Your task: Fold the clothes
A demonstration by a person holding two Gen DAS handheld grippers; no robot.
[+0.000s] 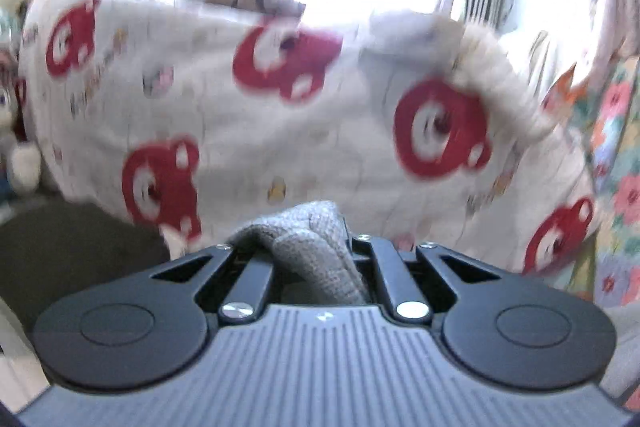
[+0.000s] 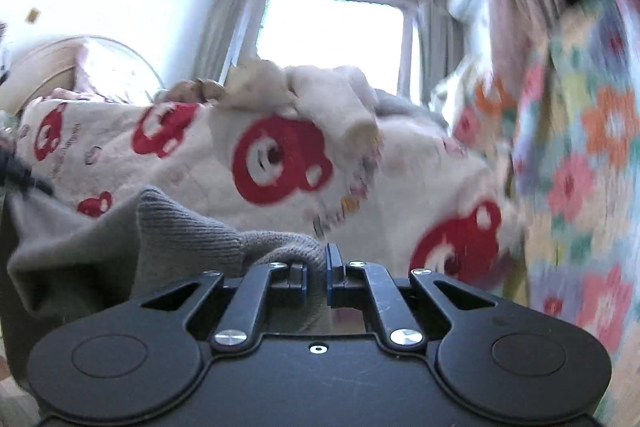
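A: Where is the sweater?

B: The grey knit sweater [image 2: 120, 243] is lifted between both tongs, in front of the bed. In the right wrist view it spreads to the left from the tongs and hangs down in a loose fold.

A: How are the right tongs [image 2: 317, 273]?

B: They are clamped on the sweater. The blue pads [image 2: 333, 269] press on a bunch of knit between them.

A: And the left tongs [image 1: 310, 251]?

B: In the left wrist view a thick roll of the sweater [image 1: 308, 243] sits between the fingers and hides the tips. The fingers are close on both sides of it, so they are clamped on it too.

A: What is behind?

B: A cream blanket [image 1: 248, 131] with red bear heads covers the bed. A pale crumpled cloth [image 2: 332, 95] lies on top of the blanket, near the window [image 2: 332, 35]. On the right side hangs a cloth with coloured flowers [image 2: 580, 155]. The pictures are blurred, so small details I cannot tell.
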